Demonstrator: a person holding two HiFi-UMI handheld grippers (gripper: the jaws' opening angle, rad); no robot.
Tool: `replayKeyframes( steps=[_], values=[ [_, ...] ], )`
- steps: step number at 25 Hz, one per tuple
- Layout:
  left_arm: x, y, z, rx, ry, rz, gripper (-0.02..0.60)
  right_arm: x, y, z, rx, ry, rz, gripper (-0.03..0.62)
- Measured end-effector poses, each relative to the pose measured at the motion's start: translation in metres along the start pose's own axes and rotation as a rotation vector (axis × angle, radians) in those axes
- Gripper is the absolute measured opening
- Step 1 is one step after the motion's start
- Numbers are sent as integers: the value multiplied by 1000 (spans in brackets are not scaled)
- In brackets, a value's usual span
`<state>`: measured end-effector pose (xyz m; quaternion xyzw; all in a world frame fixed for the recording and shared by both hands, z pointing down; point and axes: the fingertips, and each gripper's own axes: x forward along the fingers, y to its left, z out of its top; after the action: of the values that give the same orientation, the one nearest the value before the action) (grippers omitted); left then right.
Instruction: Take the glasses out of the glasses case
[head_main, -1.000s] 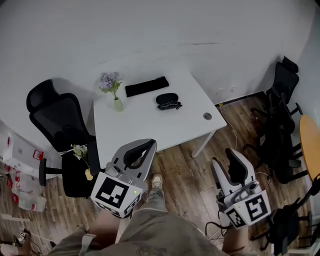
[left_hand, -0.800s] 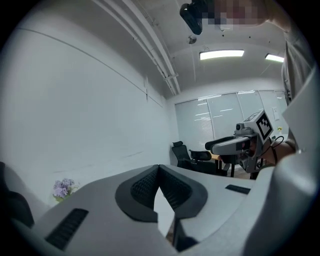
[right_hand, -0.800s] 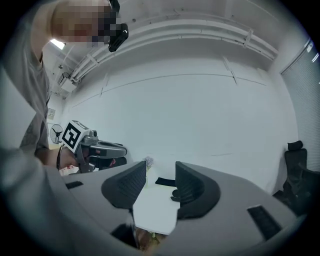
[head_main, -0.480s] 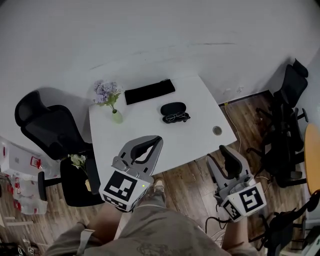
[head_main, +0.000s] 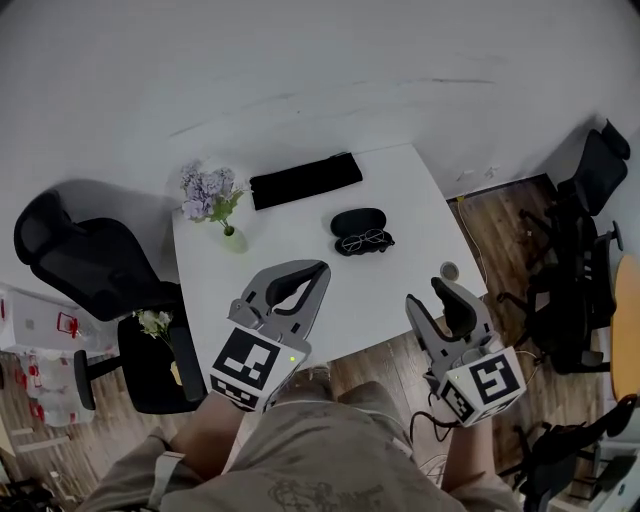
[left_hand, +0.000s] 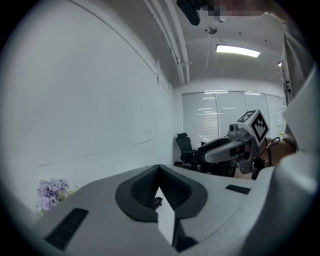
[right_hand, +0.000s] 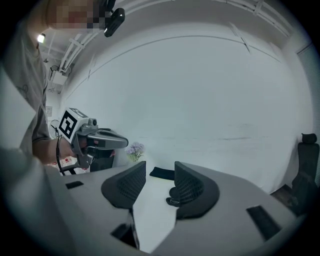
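Note:
A black glasses case (head_main: 359, 219) lies on the white table (head_main: 290, 240), right of centre. A pair of thin round glasses (head_main: 366, 240) rests on the tabletop against the case's near side. My left gripper (head_main: 322, 268) hovers over the table's near part, left of the case, with its jaws together and nothing in them. My right gripper (head_main: 426, 297) is at the table's near right corner, open and empty. In the right gripper view the case (right_hand: 174, 191) and glasses (right_hand: 173, 201) show far ahead between the jaws (right_hand: 160, 172).
A flat black pad (head_main: 305, 180) lies at the table's back. A small vase of purple flowers (head_main: 210, 195) stands at the back left. A small round object (head_main: 450, 270) sits near the right edge. Black office chairs (head_main: 80, 265) (head_main: 575, 250) flank the table.
The table has come closer in the head view. Both grippers have moved forward: the left is now over the tabletop, the right at its near right corner.

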<state>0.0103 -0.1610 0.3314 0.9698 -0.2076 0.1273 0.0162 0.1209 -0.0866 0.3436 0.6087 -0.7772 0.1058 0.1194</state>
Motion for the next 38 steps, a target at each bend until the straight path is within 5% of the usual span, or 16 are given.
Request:
replayKeyframes(
  steps=[19,38],
  values=[
    [64,53,-29,-93,118,171,15,116,-67,-39,-113,226,270,187],
    [121,82,-141,-287,359,331,15,246,-92,-210,-435,632,589,190]
  ],
)
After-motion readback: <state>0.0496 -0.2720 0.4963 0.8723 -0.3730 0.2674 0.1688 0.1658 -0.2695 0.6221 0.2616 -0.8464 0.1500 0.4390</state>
